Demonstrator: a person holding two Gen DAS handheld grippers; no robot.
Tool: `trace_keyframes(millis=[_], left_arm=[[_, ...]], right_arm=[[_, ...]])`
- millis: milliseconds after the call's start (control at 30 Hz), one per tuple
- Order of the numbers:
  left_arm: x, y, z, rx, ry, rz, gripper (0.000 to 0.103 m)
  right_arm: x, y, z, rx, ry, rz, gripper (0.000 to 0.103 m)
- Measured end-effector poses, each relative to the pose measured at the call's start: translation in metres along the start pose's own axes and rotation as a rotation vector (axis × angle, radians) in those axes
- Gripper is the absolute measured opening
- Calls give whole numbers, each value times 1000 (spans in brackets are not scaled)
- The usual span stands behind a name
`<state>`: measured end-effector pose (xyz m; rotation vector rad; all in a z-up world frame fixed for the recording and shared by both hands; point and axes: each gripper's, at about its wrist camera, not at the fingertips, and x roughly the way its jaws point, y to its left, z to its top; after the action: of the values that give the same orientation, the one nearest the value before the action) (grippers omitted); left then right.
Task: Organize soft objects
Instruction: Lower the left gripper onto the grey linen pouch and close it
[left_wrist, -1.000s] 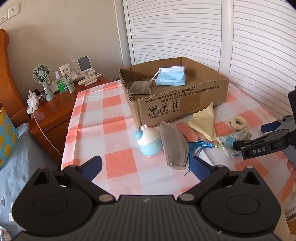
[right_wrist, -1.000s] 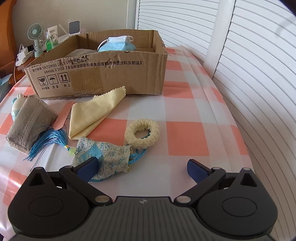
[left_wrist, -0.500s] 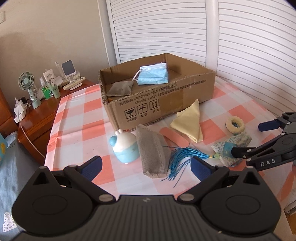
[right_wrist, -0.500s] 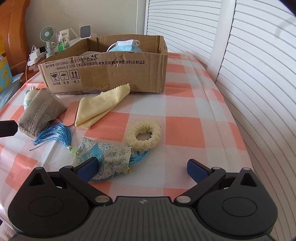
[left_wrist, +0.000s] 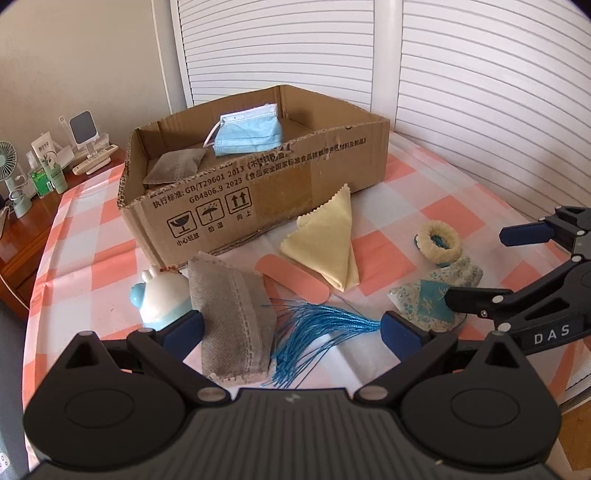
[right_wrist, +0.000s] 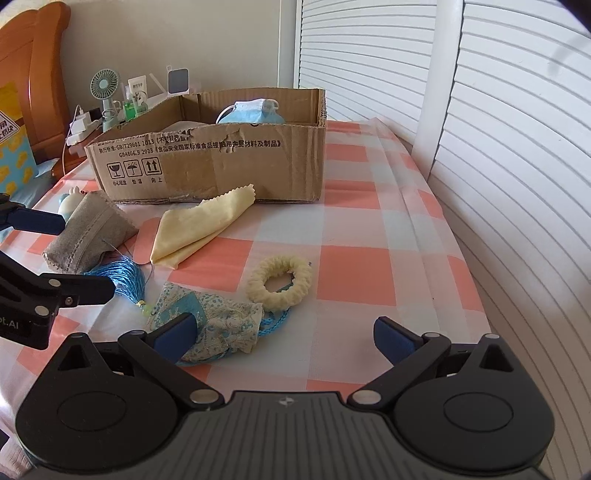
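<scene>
On the checked tablecloth (right_wrist: 354, 275), both grippers, left (left_wrist: 291, 328) and right (right_wrist: 284, 334), gaped empty; the tassel (left_wrist: 317, 330) threads risked snagging the floral pouch (right_wrist: 210, 317).

Soft things and others, counted: two lie in one box, six on the table.

One cardboard box (left_wrist: 258, 192) in the upper middle of the left wrist view holds one blue face mask (left_wrist: 249, 134) and one grey cloth (left_wrist: 173, 168). On the table (left_wrist: 96, 236) below it lie one grey pouch (left_wrist: 231, 310), one yellow cloth (left_wrist: 328, 240), one pink strip (left_wrist: 291, 277), one blue tassel (left_wrist: 317, 328), one patterned blue pouch (left_wrist: 428, 295) and one cream scrunchie (left_wrist: 439, 240). One small blue-and-white figure (left_wrist: 160, 295) stands at left. Two hand-held grippers: the left hand-held gripper (left_wrist: 291, 328) and the right hand-held gripper (right_wrist: 282, 336).
</scene>
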<state>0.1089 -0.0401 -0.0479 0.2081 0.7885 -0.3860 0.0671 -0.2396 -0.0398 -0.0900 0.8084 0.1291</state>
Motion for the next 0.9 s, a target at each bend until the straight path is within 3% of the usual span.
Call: trace_keyframes(millis=[433, 733, 900], left_arm=[[30, 16, 12, -80, 21, -39, 101], [14, 28, 1, -6, -33, 117, 101], [14, 34, 3, -15, -56, 111, 93]], right_arm=[[-4, -1, 0, -23, -16, 9, 103], [-2, -1, 4, -34, -25, 15, 103], [0, 2, 7, -38, -27, 23, 103]])
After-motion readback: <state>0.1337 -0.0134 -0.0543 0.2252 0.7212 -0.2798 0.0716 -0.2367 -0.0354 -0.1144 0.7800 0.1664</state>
